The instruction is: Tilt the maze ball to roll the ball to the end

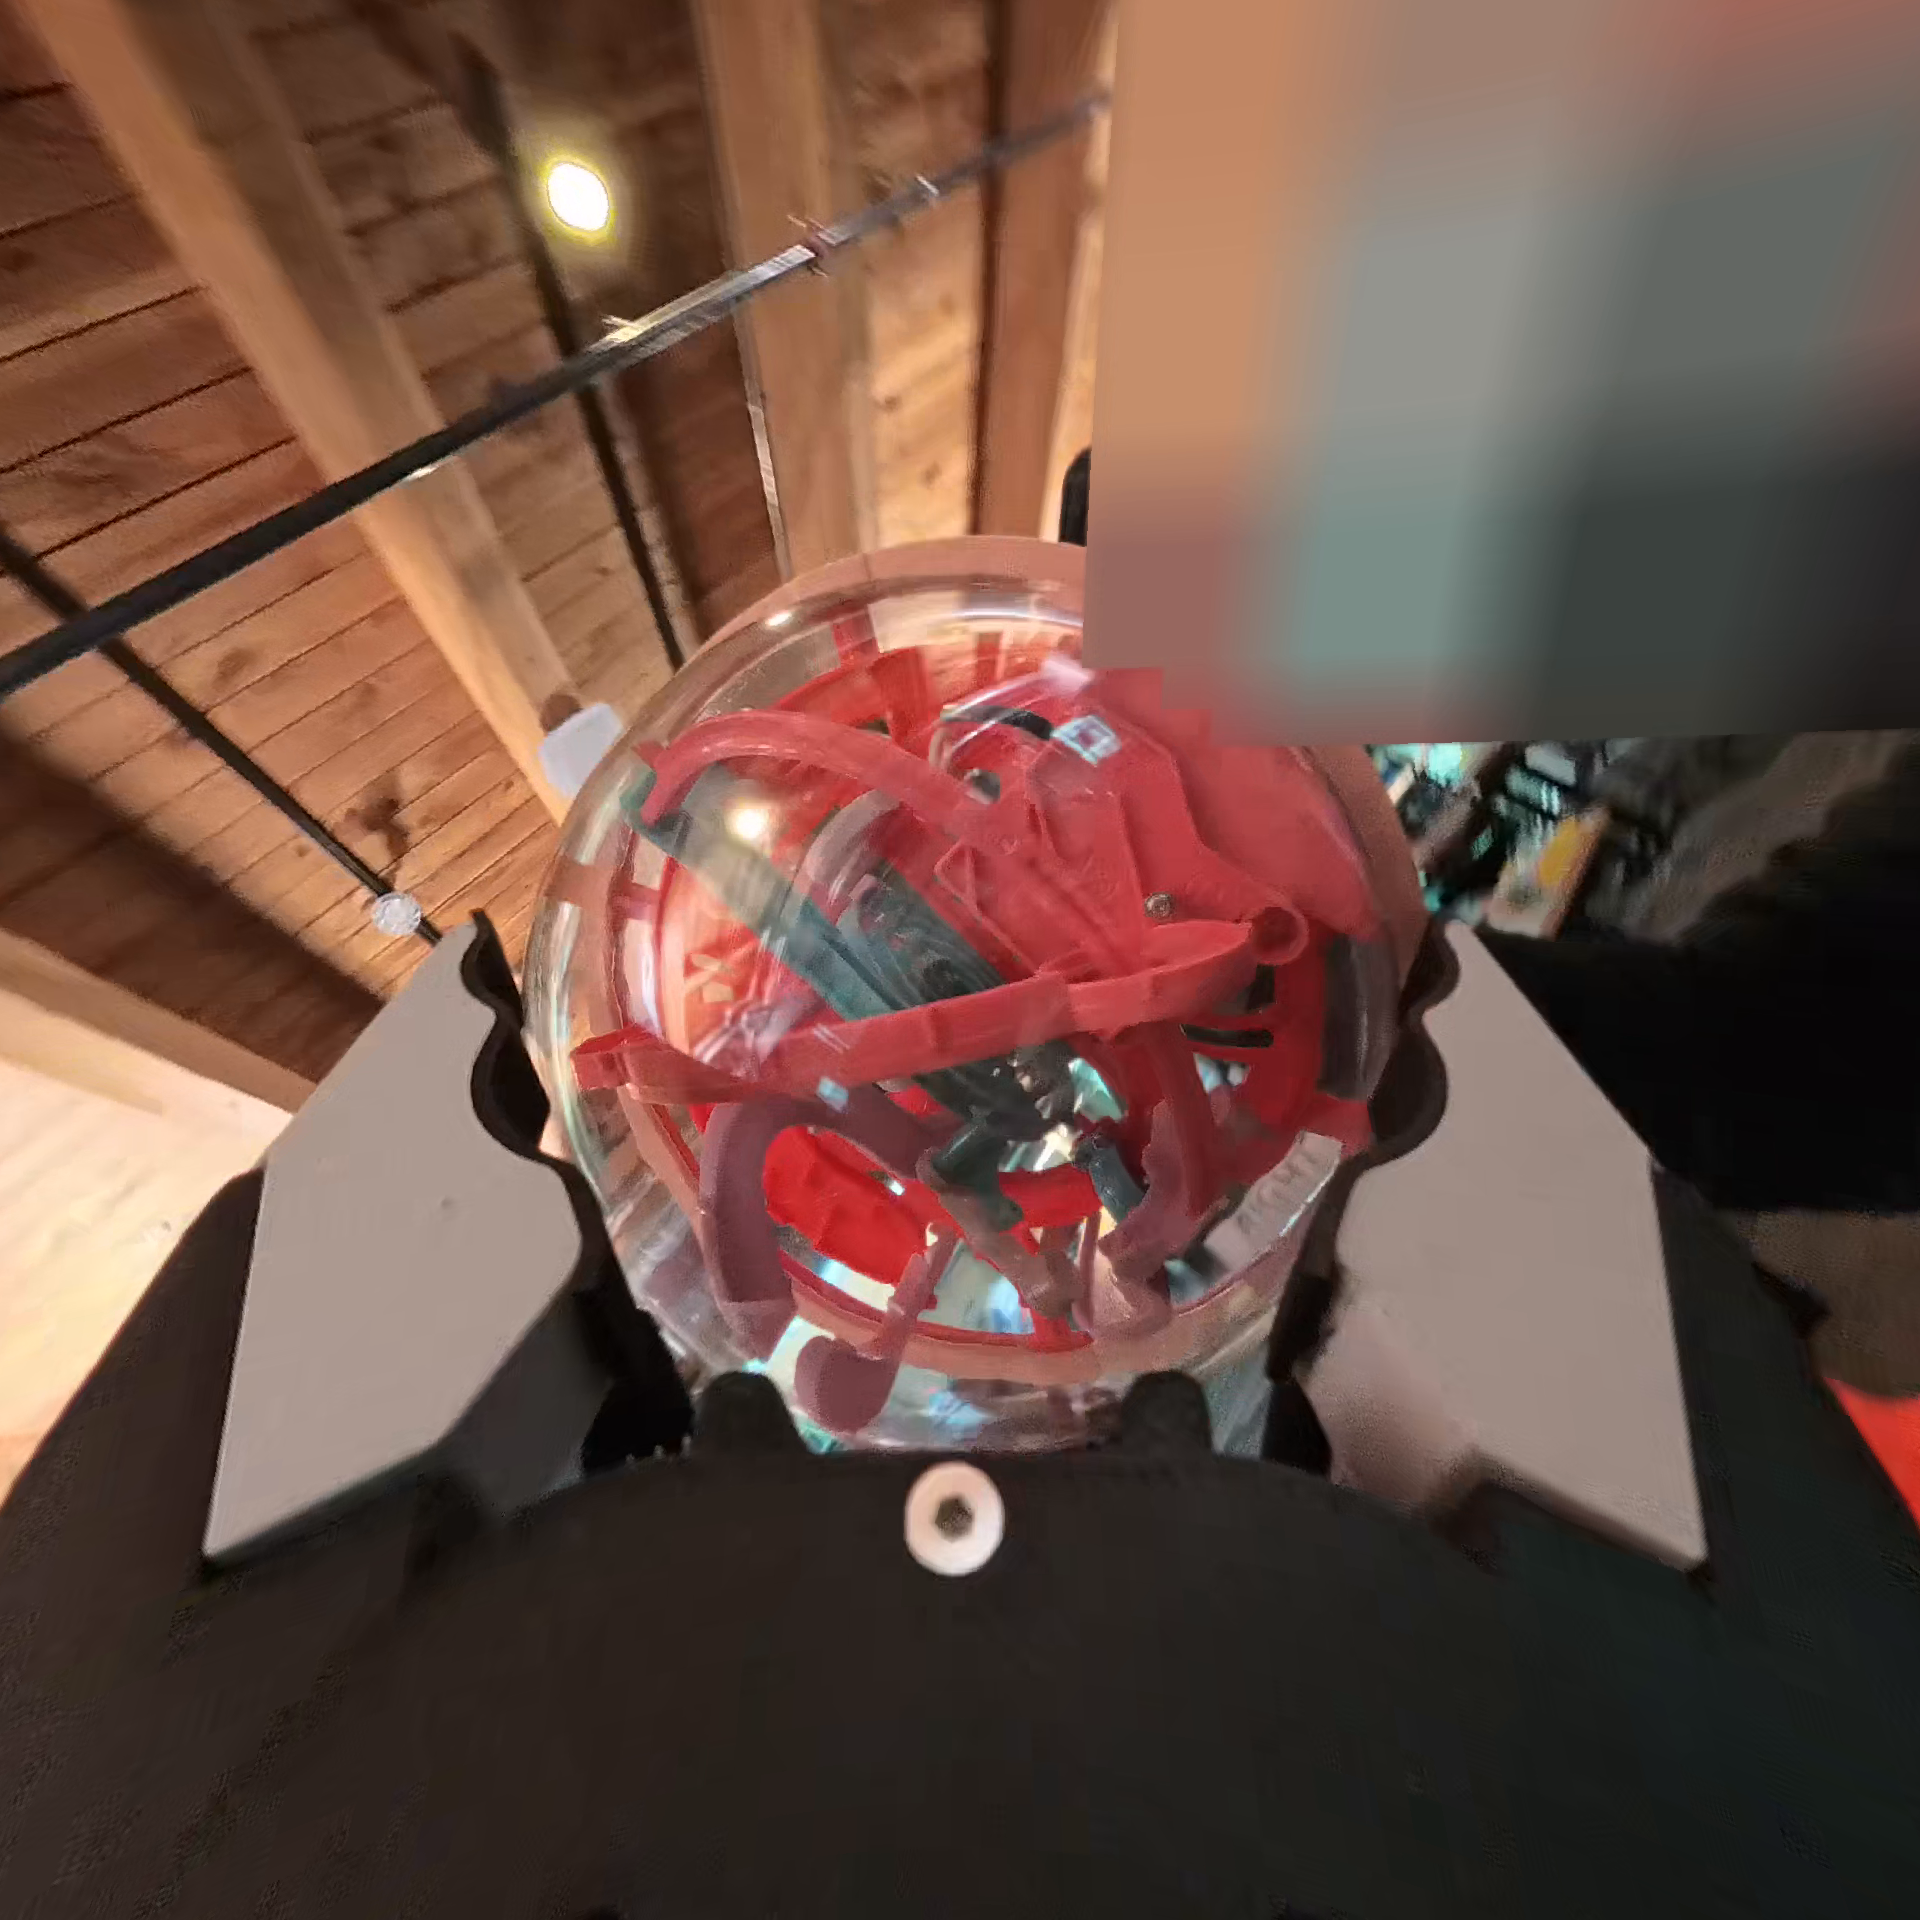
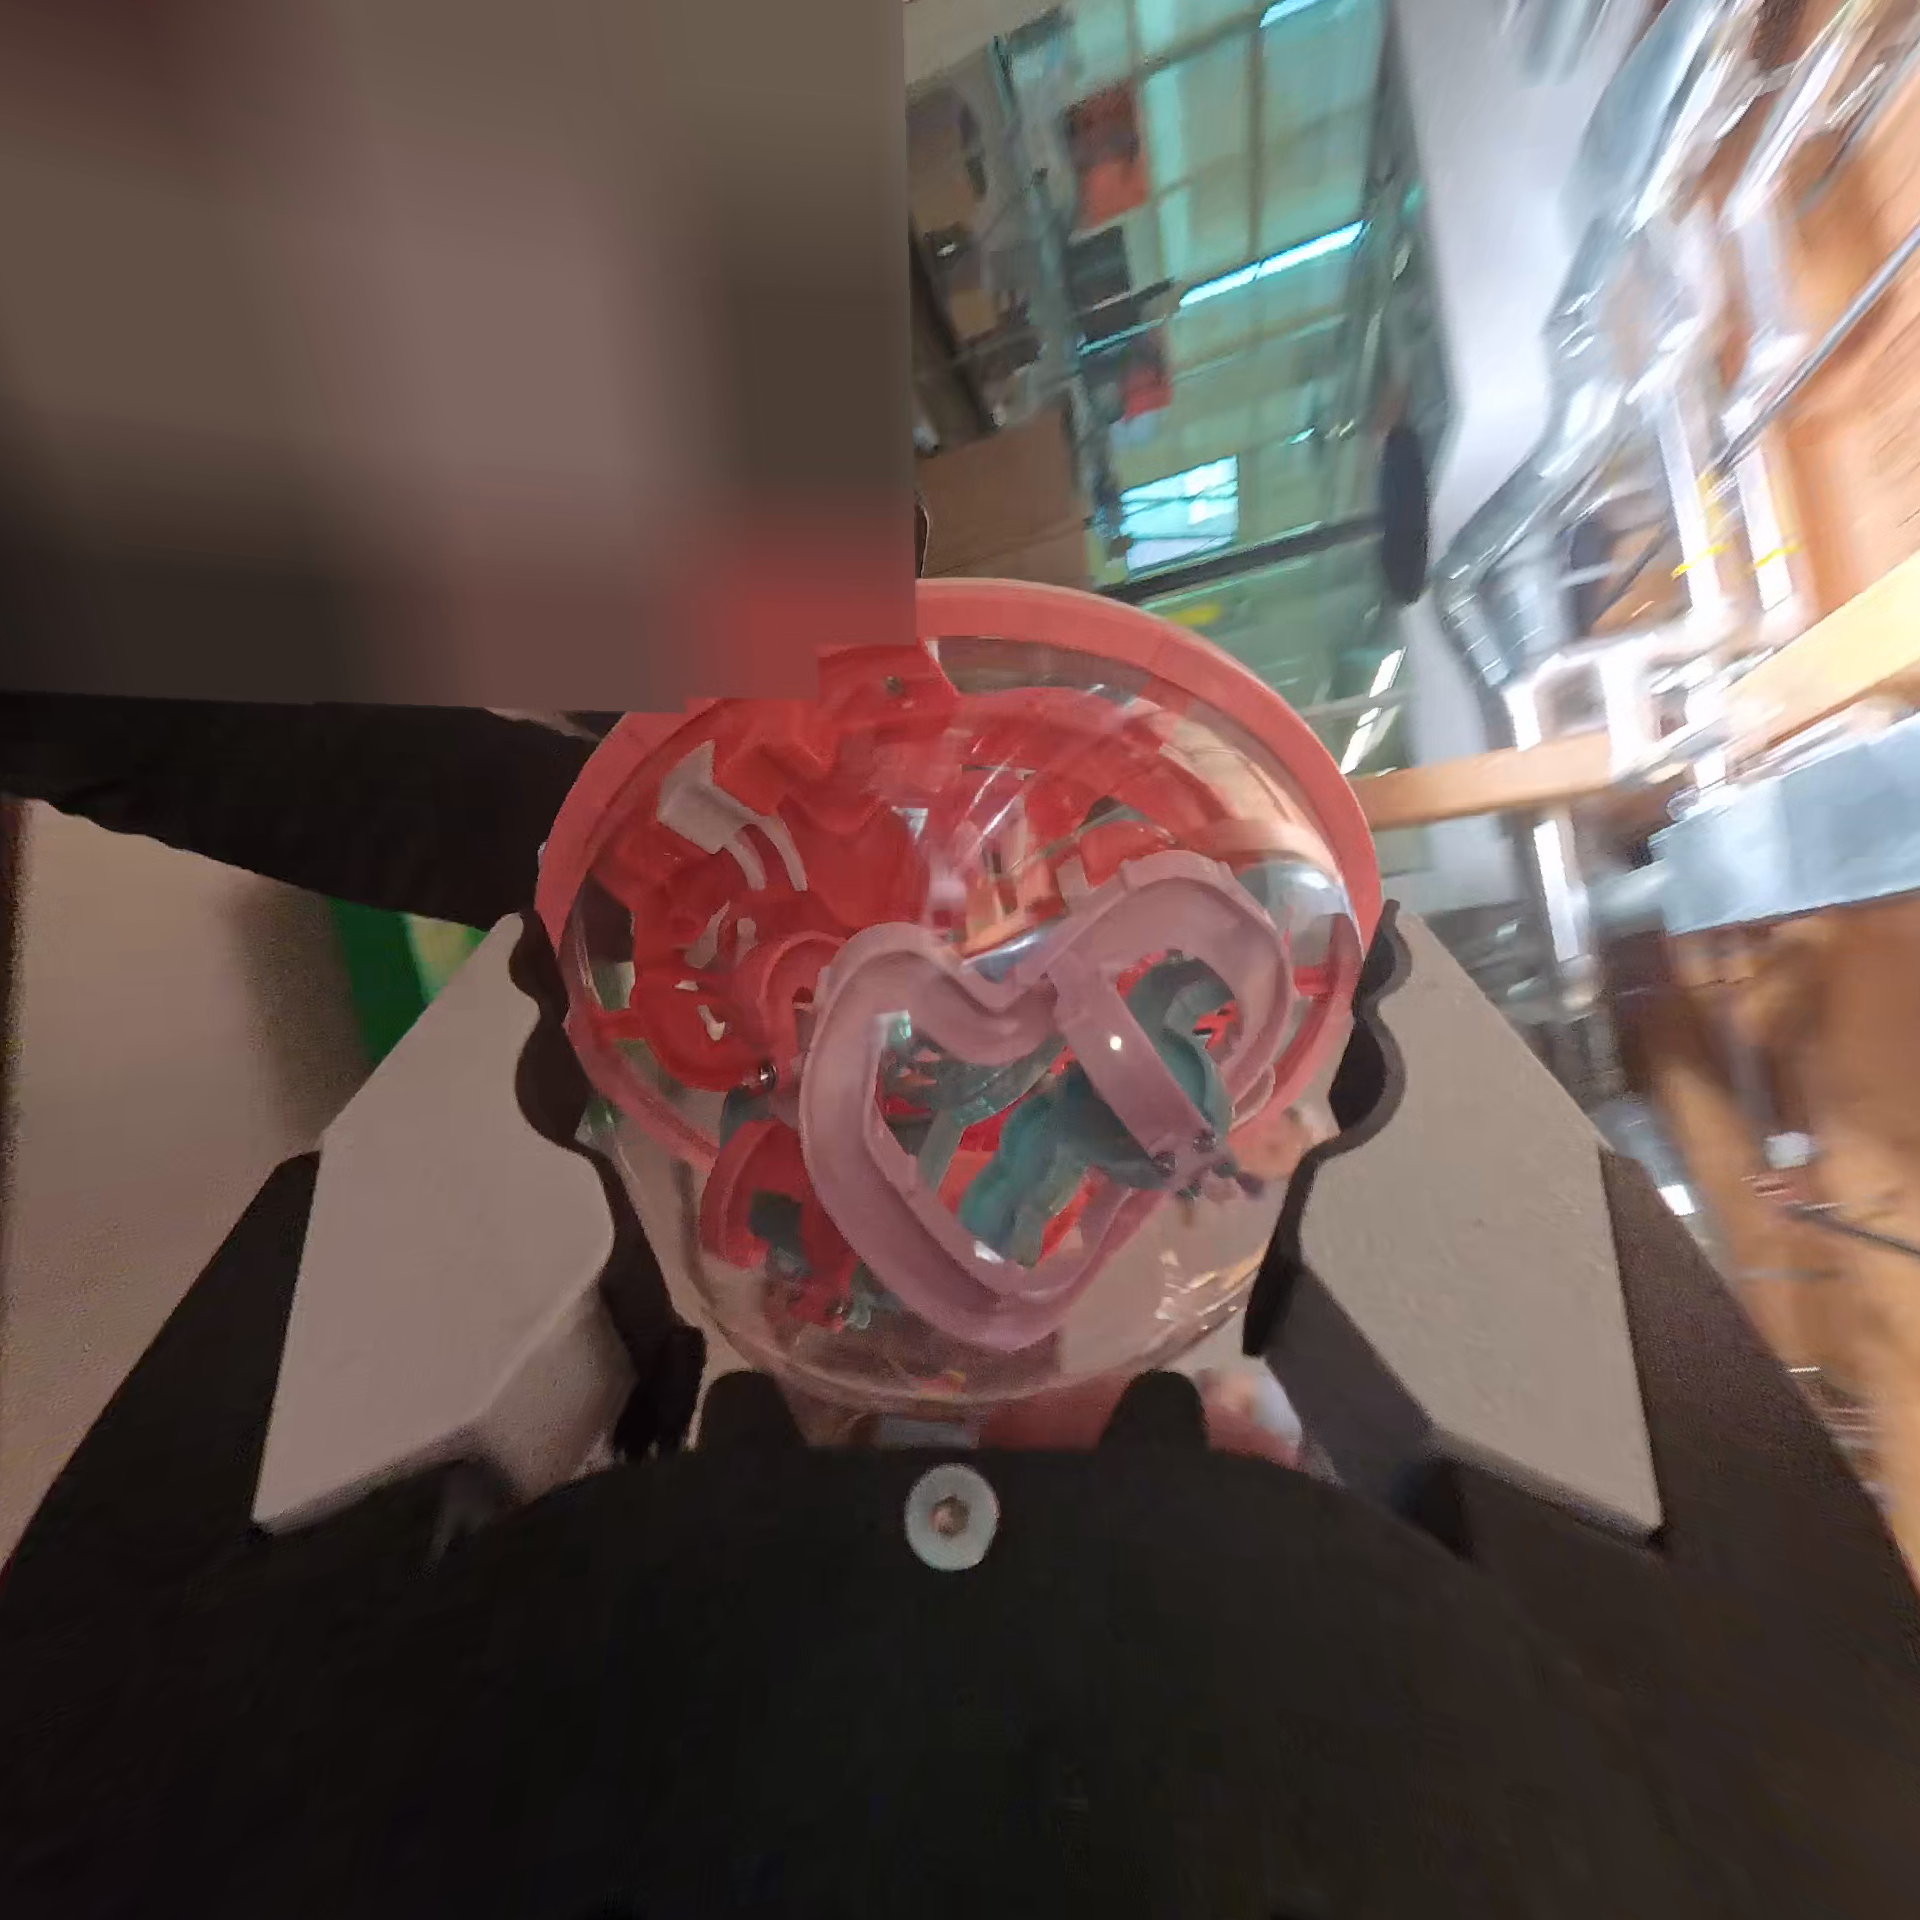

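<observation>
Wooden ceiling (image 1: 312,436) overhead; both the left hand-held gripper (image 1: 961,1039) and right hand-held gripper (image 2: 956,1029) clamp the clear maze ball (image 1: 966,997) (embossed lettering unreadable).

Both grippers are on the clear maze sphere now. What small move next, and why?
Probably a slight, slow tilt. The clear plastic maze sphere sits clamped between both the left gripper and right gripper, and a small silver ball rests on a red track, so gentle tipping should roll it.
</observation>
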Demonstrator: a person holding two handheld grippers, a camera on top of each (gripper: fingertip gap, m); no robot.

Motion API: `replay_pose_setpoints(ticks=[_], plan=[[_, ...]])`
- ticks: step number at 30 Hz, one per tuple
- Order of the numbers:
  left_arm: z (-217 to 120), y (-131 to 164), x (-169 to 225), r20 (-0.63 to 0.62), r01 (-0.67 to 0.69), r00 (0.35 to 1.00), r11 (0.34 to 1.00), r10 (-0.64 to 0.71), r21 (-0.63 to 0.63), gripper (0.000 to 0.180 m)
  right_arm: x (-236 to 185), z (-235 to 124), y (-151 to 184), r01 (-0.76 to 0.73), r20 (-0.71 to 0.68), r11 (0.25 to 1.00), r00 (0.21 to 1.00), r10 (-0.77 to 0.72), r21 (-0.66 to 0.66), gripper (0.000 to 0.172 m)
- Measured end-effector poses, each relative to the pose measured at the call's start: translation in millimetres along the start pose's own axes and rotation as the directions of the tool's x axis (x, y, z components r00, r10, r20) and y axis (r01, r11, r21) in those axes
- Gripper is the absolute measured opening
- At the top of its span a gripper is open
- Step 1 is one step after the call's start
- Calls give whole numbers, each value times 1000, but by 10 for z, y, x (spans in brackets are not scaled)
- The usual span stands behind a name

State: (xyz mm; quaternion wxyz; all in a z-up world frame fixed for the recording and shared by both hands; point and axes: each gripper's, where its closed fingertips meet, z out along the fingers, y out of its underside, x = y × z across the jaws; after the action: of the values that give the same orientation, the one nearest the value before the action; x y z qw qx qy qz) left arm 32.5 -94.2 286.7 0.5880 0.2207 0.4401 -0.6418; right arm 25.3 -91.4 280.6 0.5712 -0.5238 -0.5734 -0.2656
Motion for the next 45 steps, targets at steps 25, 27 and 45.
replay_pose_setpoints(ticks=[25, 27, 45], plan=[[1373, -1208, 790, -665, -703, 651, 620, 366, -348, 157, -364, -1218, -1686, 618, -631, 776, 654, -417, 127, 145], [1390, -1262, 850, -659, -678, 668, 647, 345, -349, 157, -418, -1243, -1764, 613, -624, 780, 662, -416, 130, 145], [1123, -1201, 617, -269, -426, 883, 898, 384, -115, 158, -326, -912, -1647, 555, -188, 818, 796, -575, -151, 136]])
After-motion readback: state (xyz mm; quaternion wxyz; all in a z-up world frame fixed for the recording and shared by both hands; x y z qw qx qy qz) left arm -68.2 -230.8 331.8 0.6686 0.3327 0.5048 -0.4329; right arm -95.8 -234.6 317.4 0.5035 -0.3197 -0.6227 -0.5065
